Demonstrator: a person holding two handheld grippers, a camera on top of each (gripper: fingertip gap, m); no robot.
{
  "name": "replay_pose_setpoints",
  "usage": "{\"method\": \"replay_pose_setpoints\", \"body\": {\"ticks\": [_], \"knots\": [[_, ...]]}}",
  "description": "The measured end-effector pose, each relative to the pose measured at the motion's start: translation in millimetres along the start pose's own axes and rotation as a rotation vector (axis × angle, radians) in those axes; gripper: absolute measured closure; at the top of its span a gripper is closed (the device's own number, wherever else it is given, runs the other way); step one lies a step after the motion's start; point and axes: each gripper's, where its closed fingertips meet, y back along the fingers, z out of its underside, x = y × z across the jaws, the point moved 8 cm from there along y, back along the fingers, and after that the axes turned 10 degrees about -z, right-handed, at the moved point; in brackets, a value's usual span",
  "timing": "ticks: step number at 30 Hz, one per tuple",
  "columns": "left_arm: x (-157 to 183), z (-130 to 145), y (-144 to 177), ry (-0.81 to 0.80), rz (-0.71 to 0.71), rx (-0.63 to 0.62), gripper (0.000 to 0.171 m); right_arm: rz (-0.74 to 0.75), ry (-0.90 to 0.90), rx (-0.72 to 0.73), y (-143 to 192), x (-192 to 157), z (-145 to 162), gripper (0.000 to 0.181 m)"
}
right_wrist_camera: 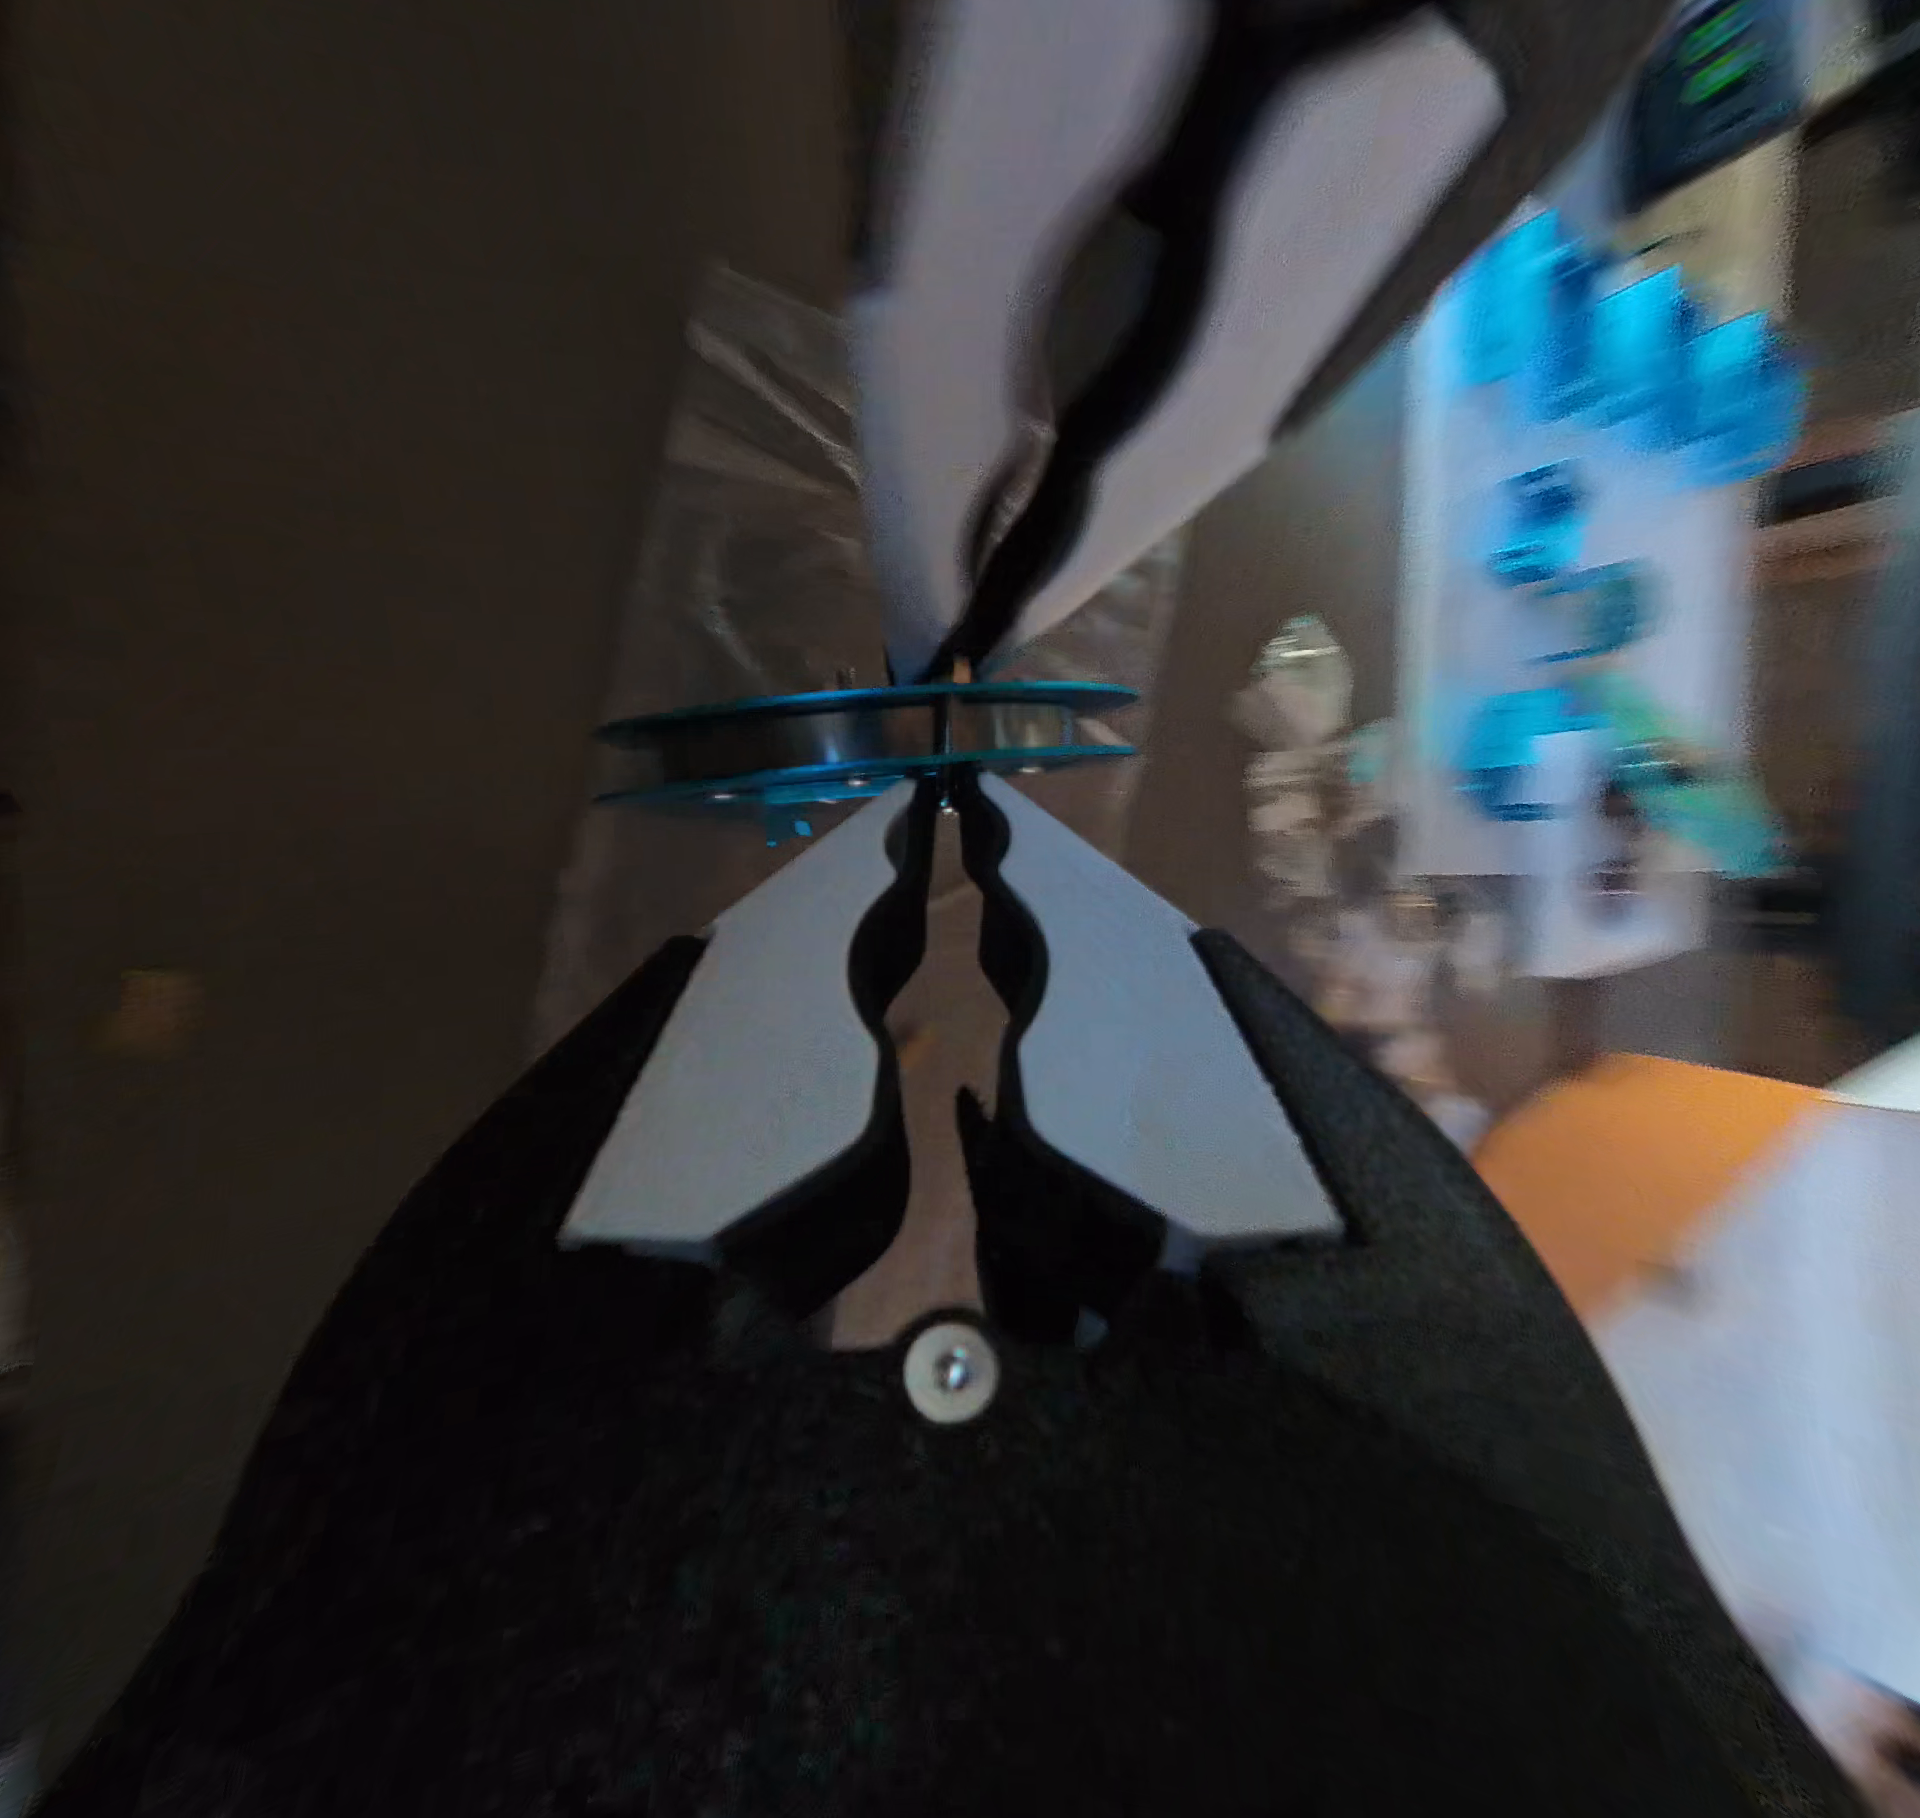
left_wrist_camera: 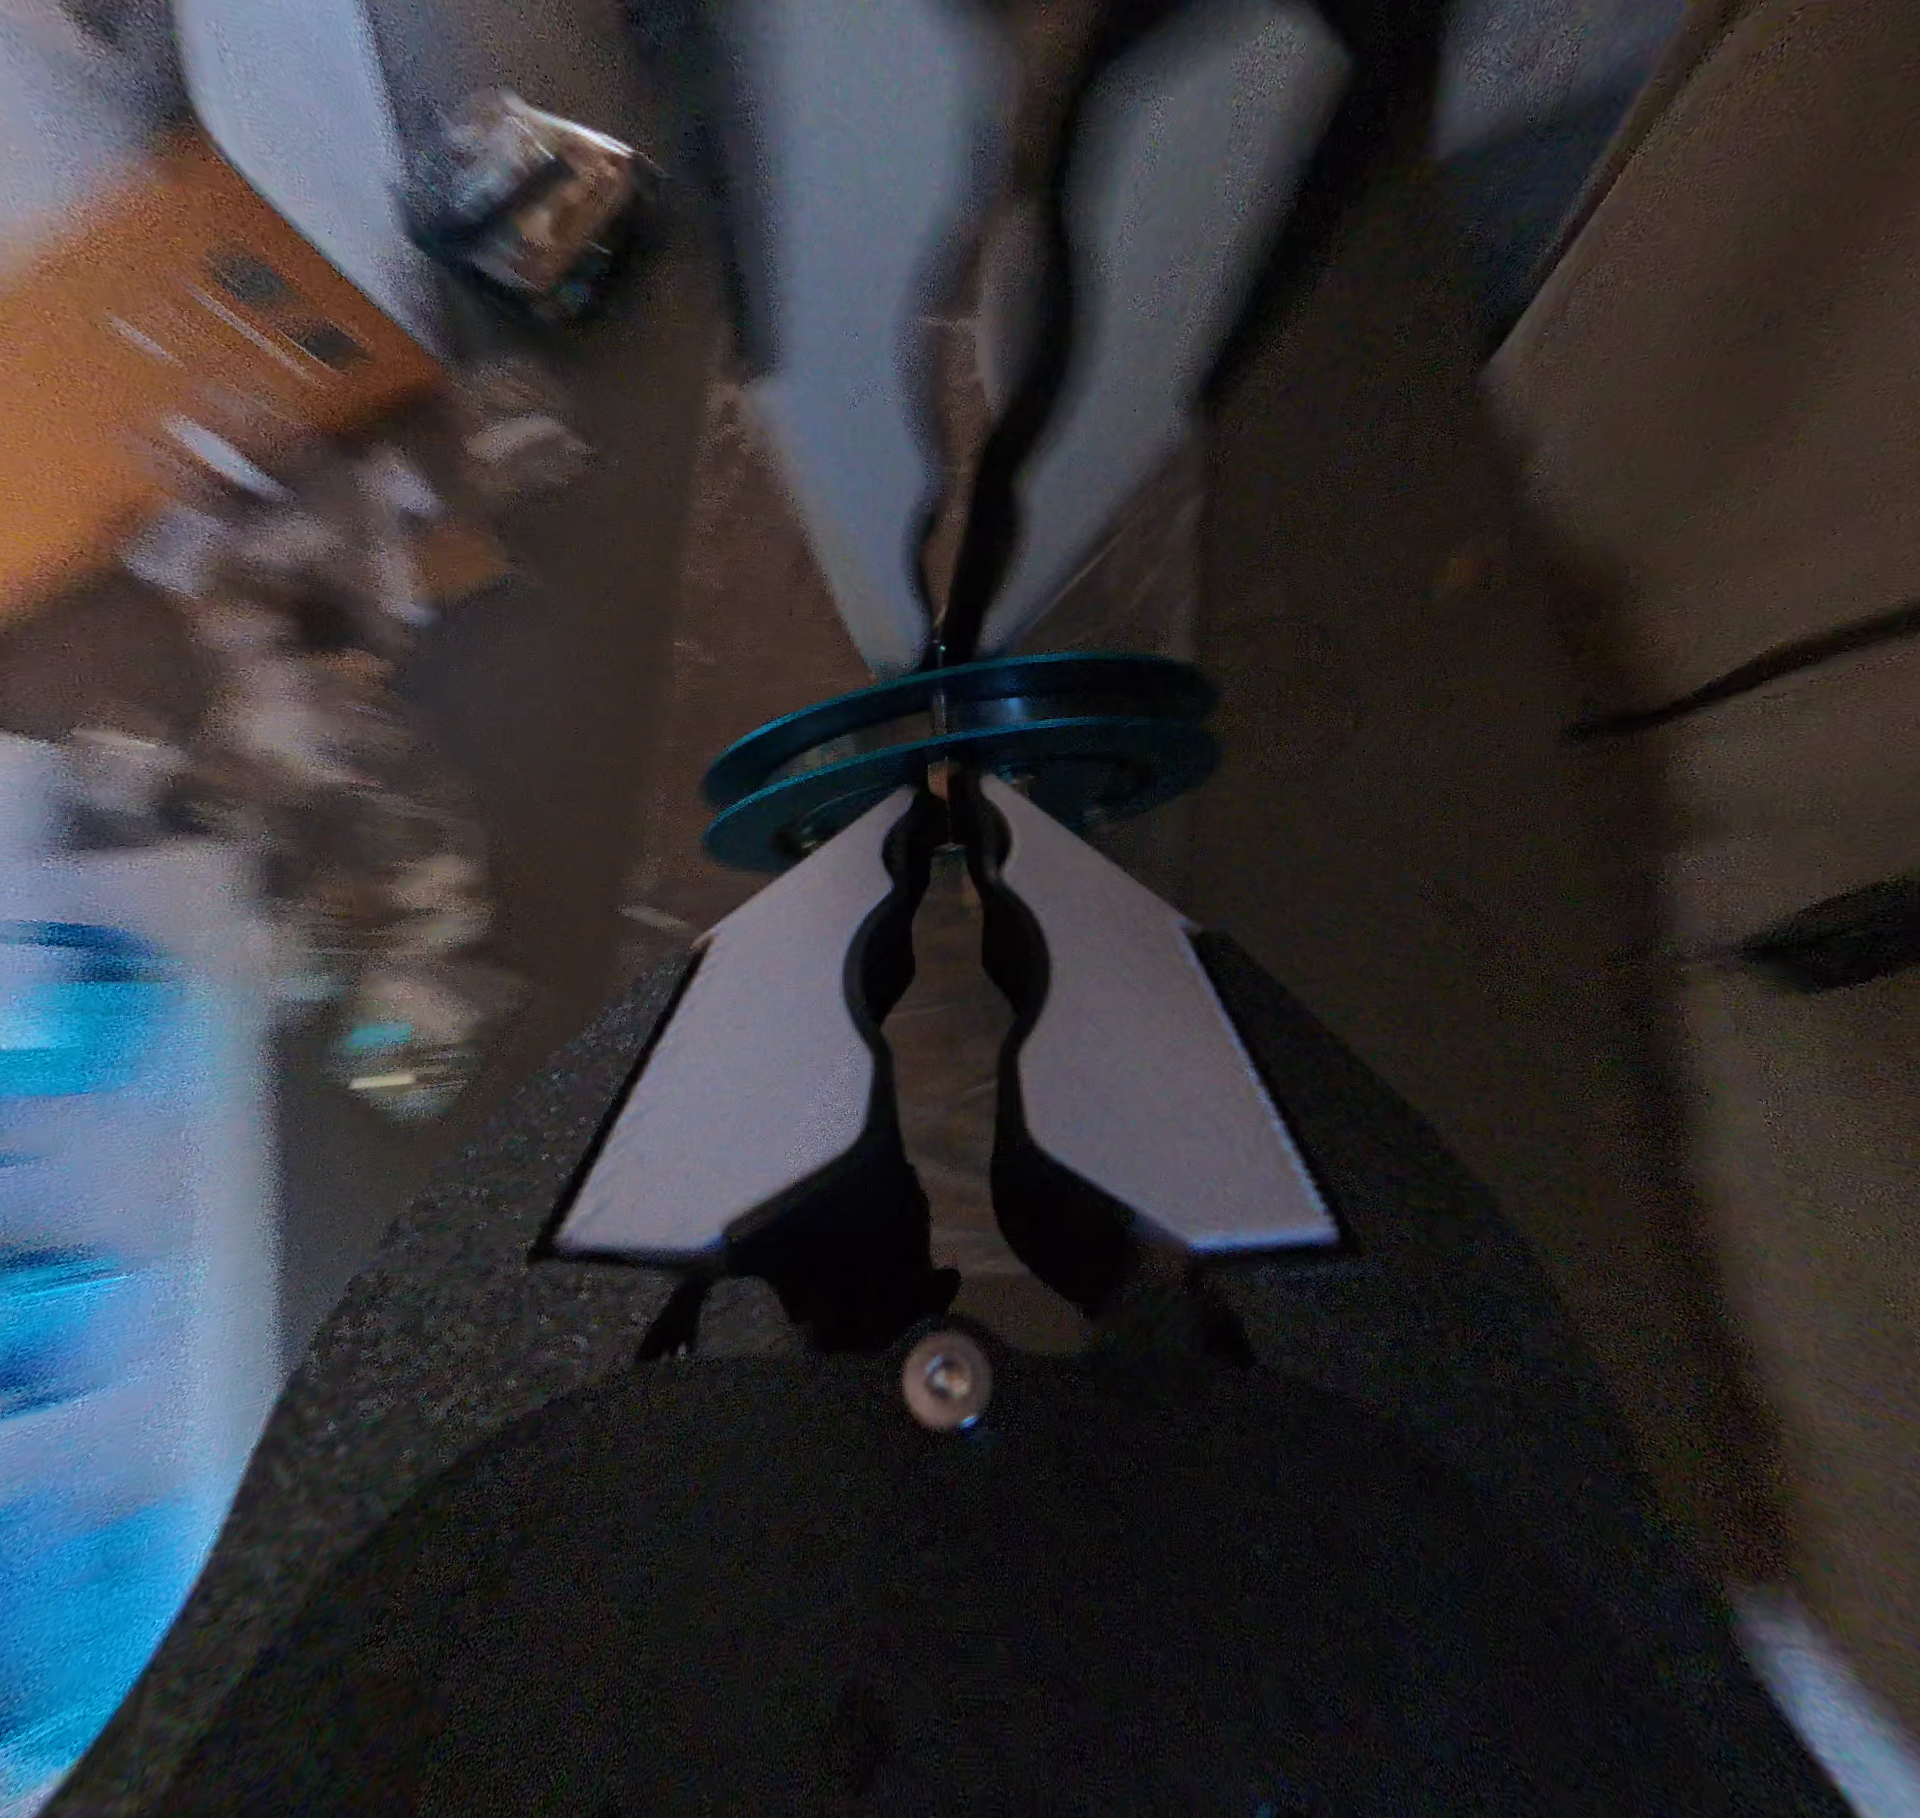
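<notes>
A small blue spool (left_wrist_camera: 831, 740) with two flat discs and a shiny hub hangs in the air between both grippers. My left gripper (left_wrist_camera: 943, 800) comes from below in the left wrist view, jaws nearly closed, pinching the spool's edge at a thin metal pin. The right gripper (left_wrist_camera: 951, 615) meets it from above, tips on the same spot. In the right wrist view my right gripper (right_wrist_camera: 940, 797) is shut on the spool (right_wrist_camera: 748, 742) from below, and the left gripper (right_wrist_camera: 951, 641) pinches it from above. Both views are blurred by motion.
A clear plastic sheet (right_wrist_camera: 748, 418) hangs behind the spool. An orange box (left_wrist_camera: 156, 366) and a blue and white blurred thing (left_wrist_camera: 83, 1249) lie to the left. Brown cardboard (left_wrist_camera: 1714, 418) stands to the right. A blue and white panel (right_wrist_camera: 1610, 573) and an orange surface (right_wrist_camera: 1662, 1145) show in the right wrist view. Less than 4 cm separates the two grippers' tips.
</notes>
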Motion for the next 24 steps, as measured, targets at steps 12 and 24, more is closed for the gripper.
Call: {"method": "replay_pose_setpoints", "body": {"ticks": [12,24], "knots": [[43.0,7.6,-16.9,-0.833,-0.854,-0.037,0.169,-1.349,-1.183,0.159,-33.6,43.5,35.6,0.179],[3.5,5.5,1.0,-0.015,-0.157,0.107,0.167,-0.401,-0.338,0.177,-0.8,22.2,13.4,0.177]]}}
